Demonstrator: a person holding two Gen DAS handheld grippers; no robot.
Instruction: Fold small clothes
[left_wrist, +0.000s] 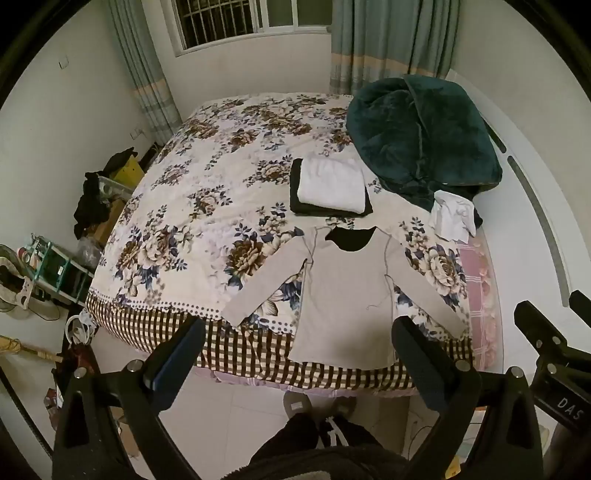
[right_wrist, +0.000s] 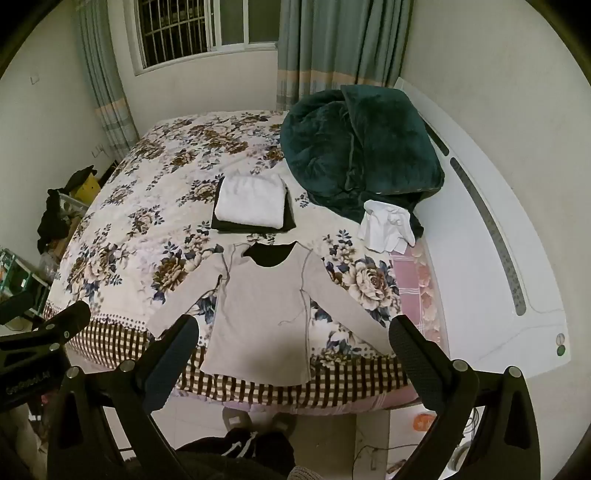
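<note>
Left wrist view: the left tongs (left_wrist: 295, 339) hang wide open above the bed (left_wrist: 207, 206) edge — gripping nothing. A beige long-sleeved top (left_wrist: 343, 295) lies flat, sleeves spread, hem over the near edge.

Right wrist view: the right tongs (right_wrist: 293, 338) also gape empty above the top (right_wrist: 266, 310) — folded clothes (right_wrist: 251, 205) beyond it.

Both tongs held wide open, side by side in the air, gripping nothing

The left tongs (left_wrist: 297, 341) have their two dark fingers spread far apart, pads facing inward, nothing between them; the right tongs (right_wrist: 293, 341) are spread just as wide and also bare; in the left wrist view the right tongs (left_wrist: 554, 332) show at the right edge; in the right wrist view the left tongs (right_wrist: 44, 325) show at the left edge.
</note>
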